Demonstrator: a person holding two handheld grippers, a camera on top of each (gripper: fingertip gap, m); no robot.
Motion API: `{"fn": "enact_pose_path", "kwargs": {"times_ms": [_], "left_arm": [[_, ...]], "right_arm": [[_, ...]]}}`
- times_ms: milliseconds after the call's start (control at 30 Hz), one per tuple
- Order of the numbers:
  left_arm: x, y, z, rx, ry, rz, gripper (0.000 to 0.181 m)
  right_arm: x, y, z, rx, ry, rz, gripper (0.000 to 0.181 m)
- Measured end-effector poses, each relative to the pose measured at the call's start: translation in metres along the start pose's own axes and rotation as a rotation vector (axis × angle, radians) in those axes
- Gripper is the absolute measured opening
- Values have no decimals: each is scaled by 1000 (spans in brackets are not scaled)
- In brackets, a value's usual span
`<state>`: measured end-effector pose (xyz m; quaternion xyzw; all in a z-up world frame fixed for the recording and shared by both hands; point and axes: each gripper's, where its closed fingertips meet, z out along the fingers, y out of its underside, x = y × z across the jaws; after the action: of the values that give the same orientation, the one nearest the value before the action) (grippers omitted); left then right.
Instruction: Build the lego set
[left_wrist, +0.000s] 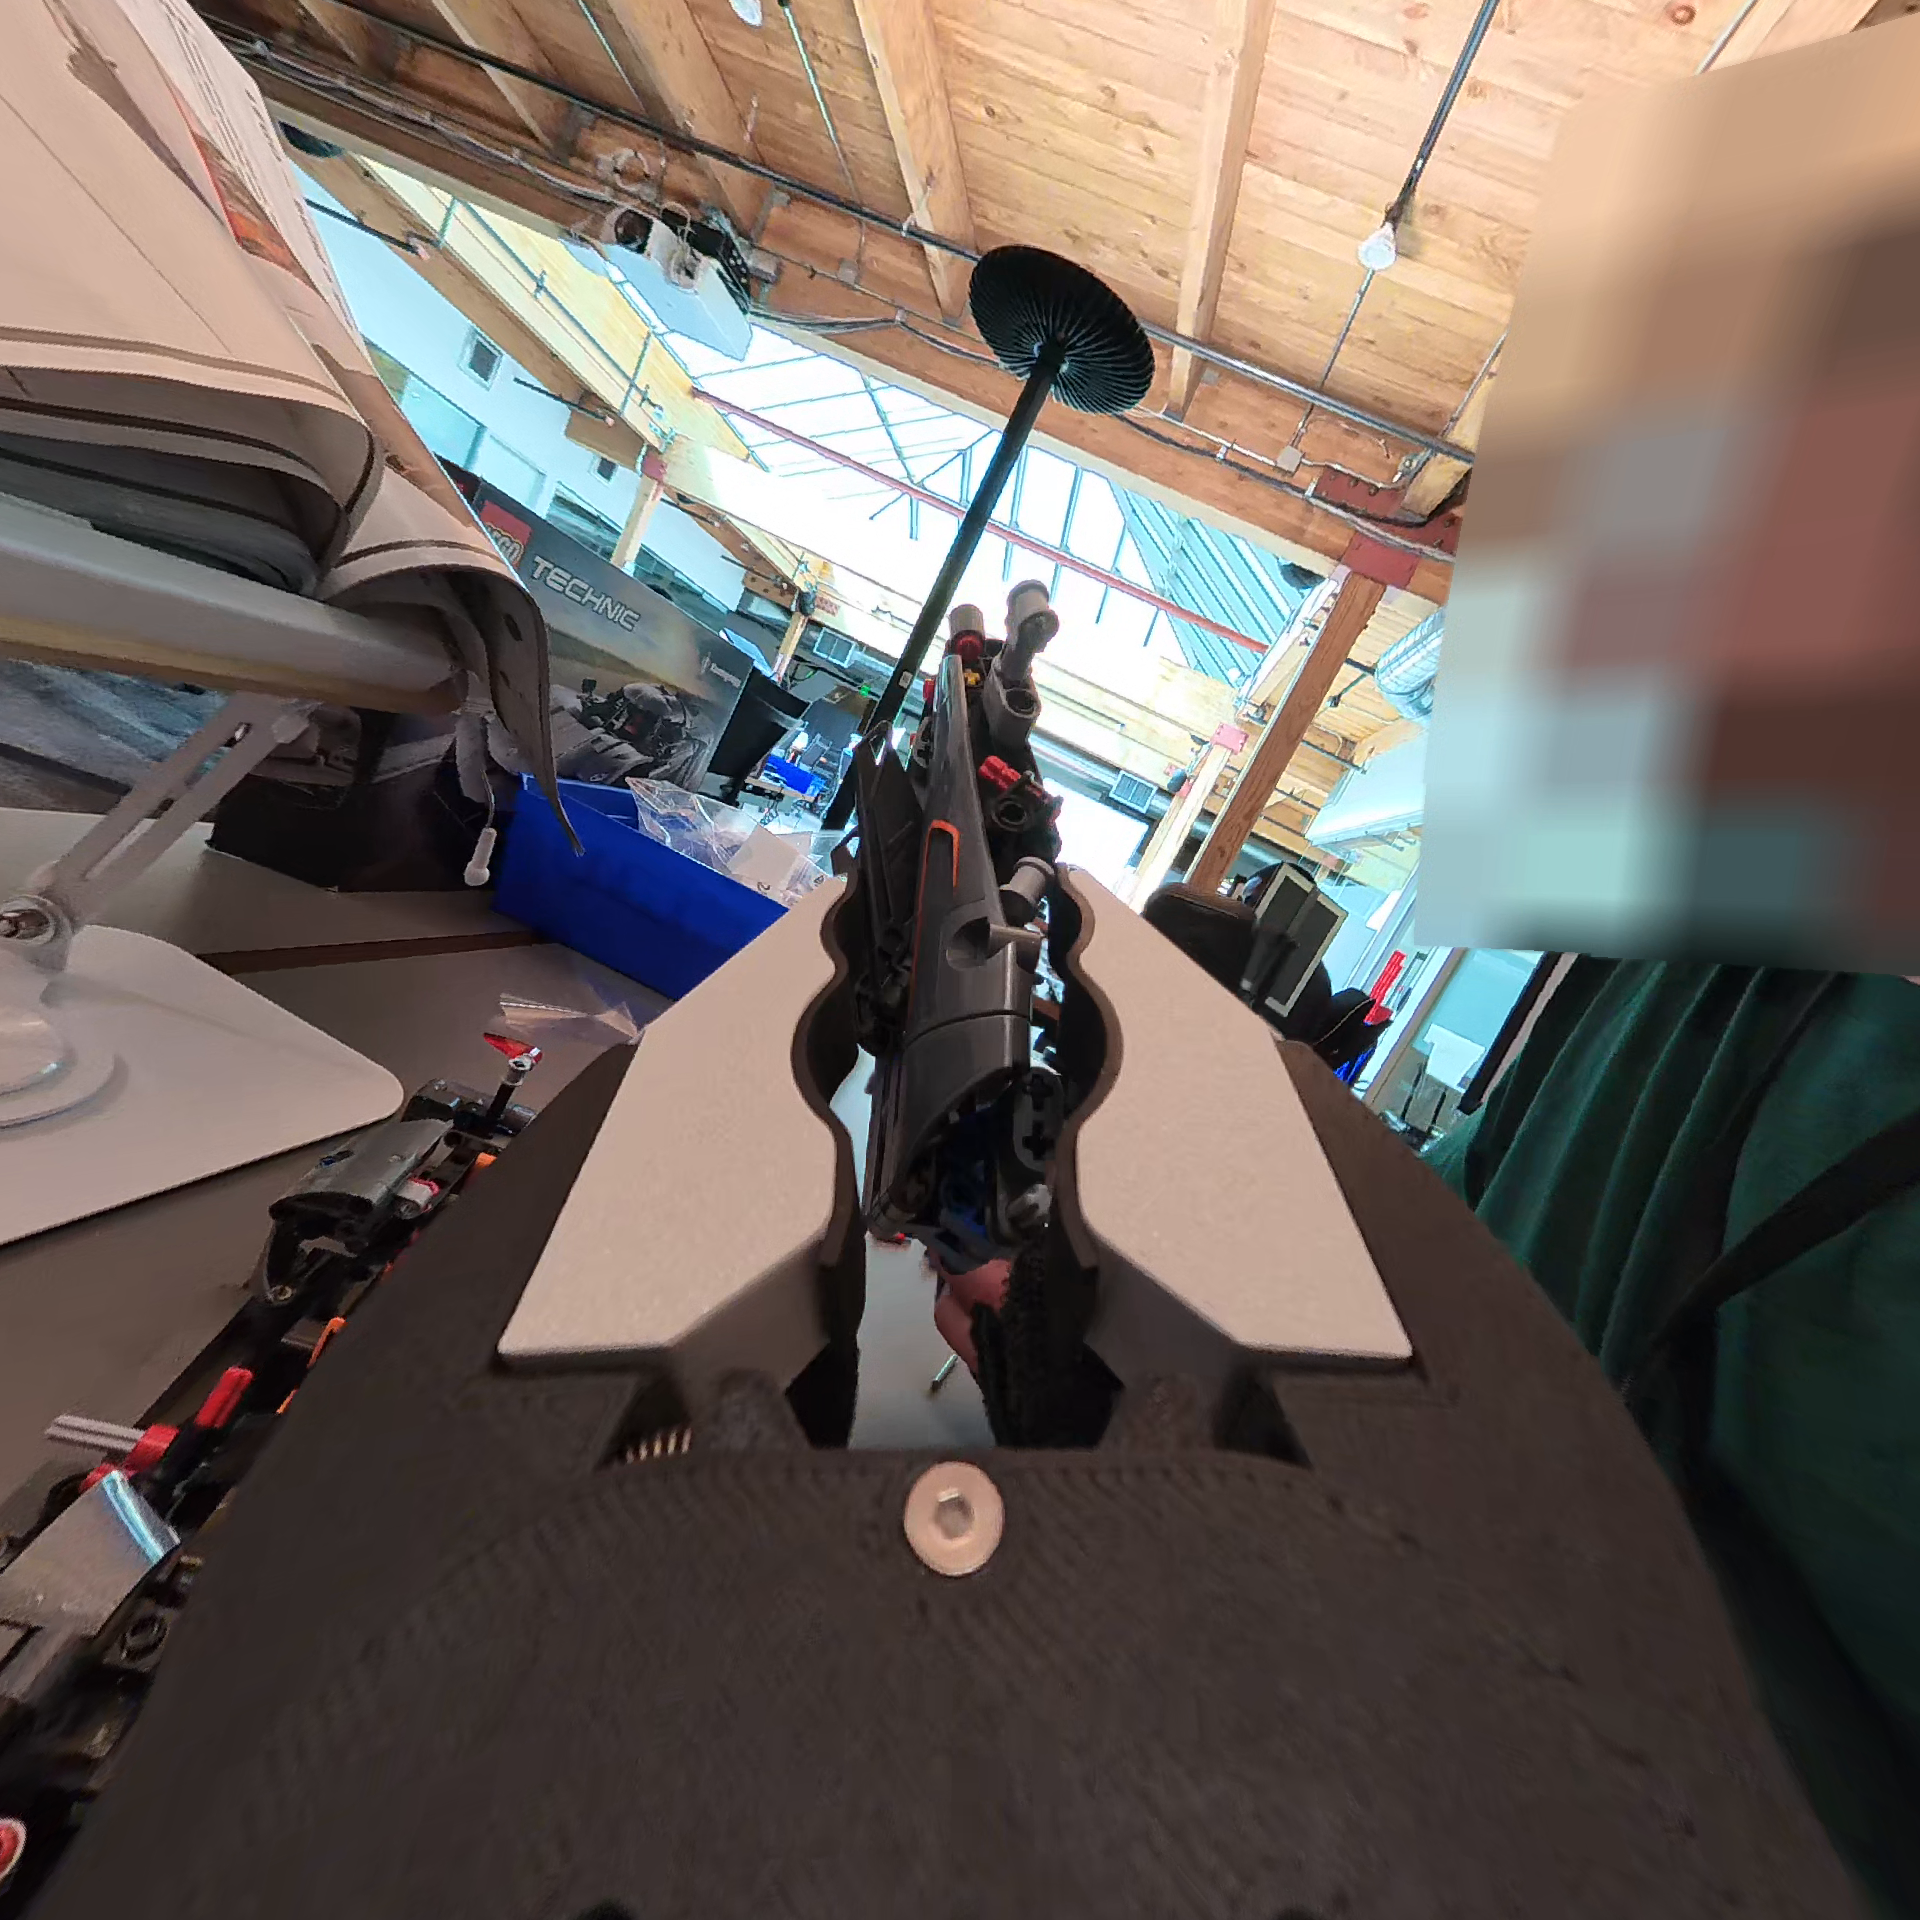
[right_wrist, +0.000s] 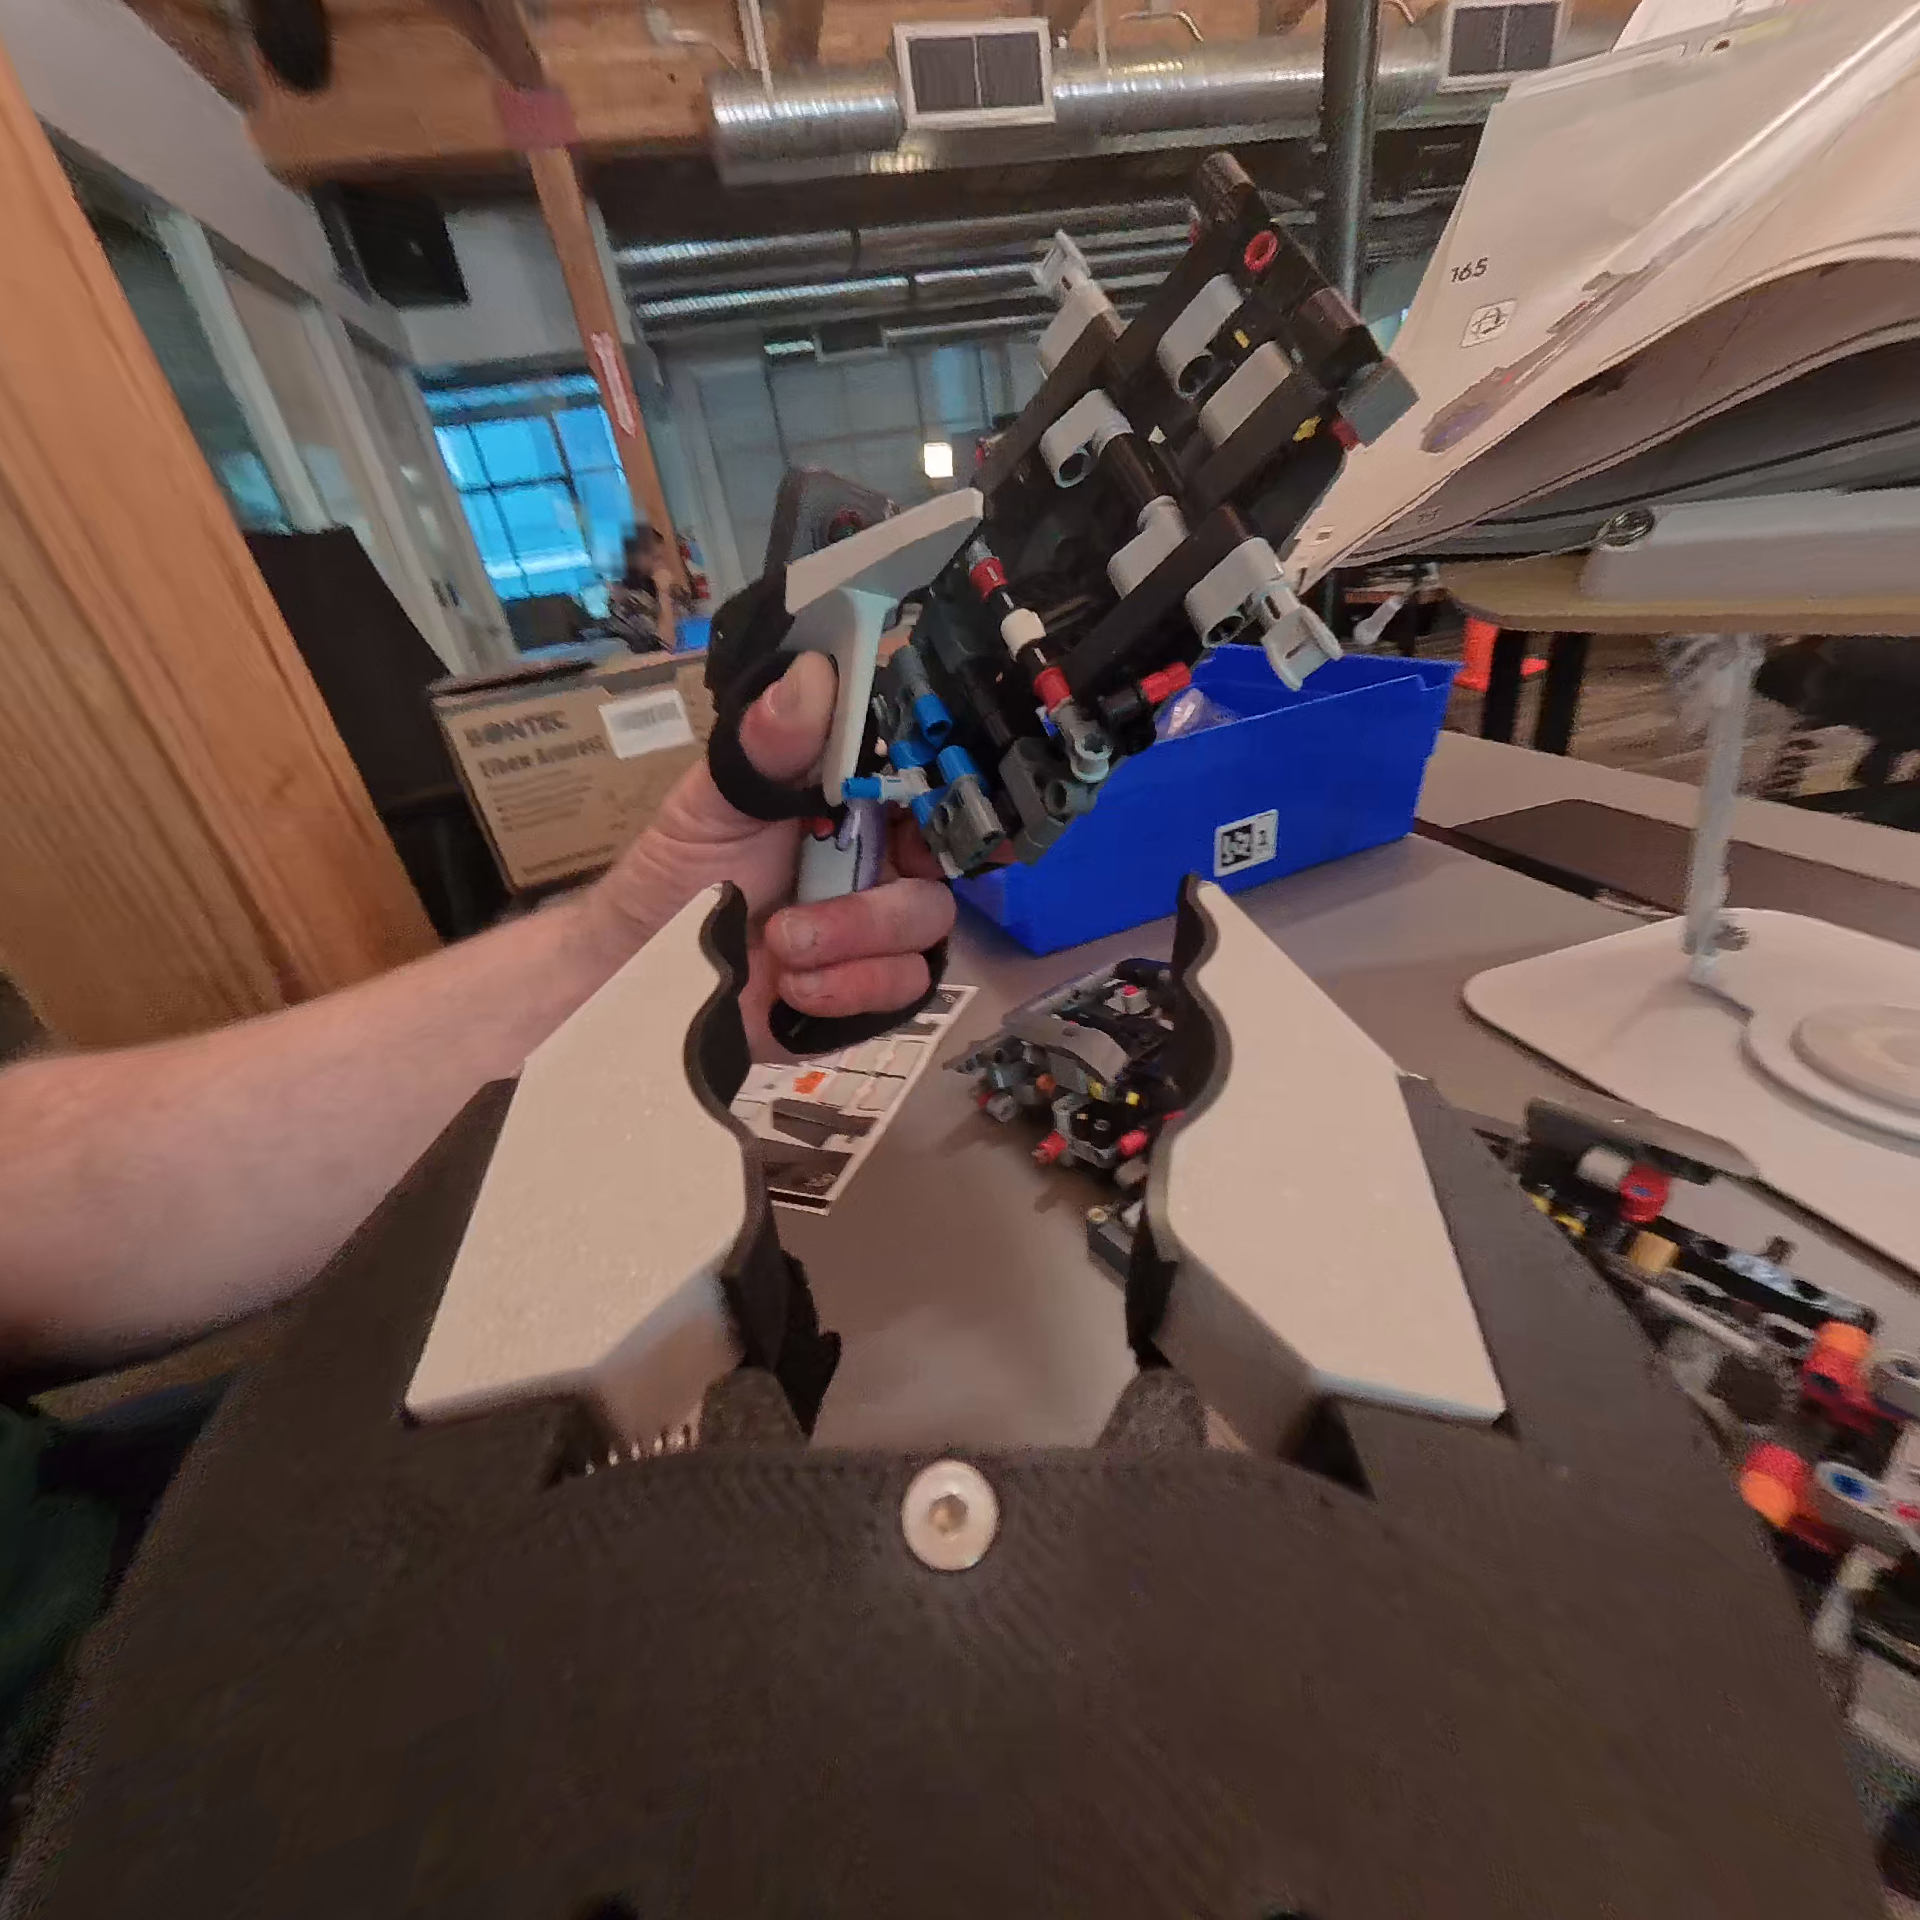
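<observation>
My left gripper is shut on a dark grey lego assembly with red, blue and light grey pins, and holds it up in the air, tilted toward the ceiling. In the right wrist view a hand holds that gripper, whose grey finger presses on the assembly above the blue bin. My right gripper is open and empty, low over the table. A smaller grey lego sub-assembly lies on the table just ahead of its right finger.
A blue bin with bagged parts stands behind. An instruction booklet rests on a white stand with a flat base. A long lego build lies at the right edge. A sticker sheet lies on the table. A person in green is close by. My hands' fingertips stand some 8 cm from each other.
</observation>
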<state>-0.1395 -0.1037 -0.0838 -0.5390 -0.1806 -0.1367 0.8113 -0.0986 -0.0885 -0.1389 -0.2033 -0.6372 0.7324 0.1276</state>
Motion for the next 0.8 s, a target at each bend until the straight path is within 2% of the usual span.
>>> {"fn": "enact_pose_path", "kwargs": {"times_ms": [200, 567, 800], "left_arm": [[-5, 10, 3, -50, -52, 48, 32], [-10, 26, 11, -140, -110, 144, 32], [-12, 37, 15, -195, -148, 196, 32]], "right_arm": [[2, -5, -5, 37, -37, 57, 67], [15, -11, -9, 130, -113, 326, 87], [16, -15, -11, 173, -157, 420, 89]]}}
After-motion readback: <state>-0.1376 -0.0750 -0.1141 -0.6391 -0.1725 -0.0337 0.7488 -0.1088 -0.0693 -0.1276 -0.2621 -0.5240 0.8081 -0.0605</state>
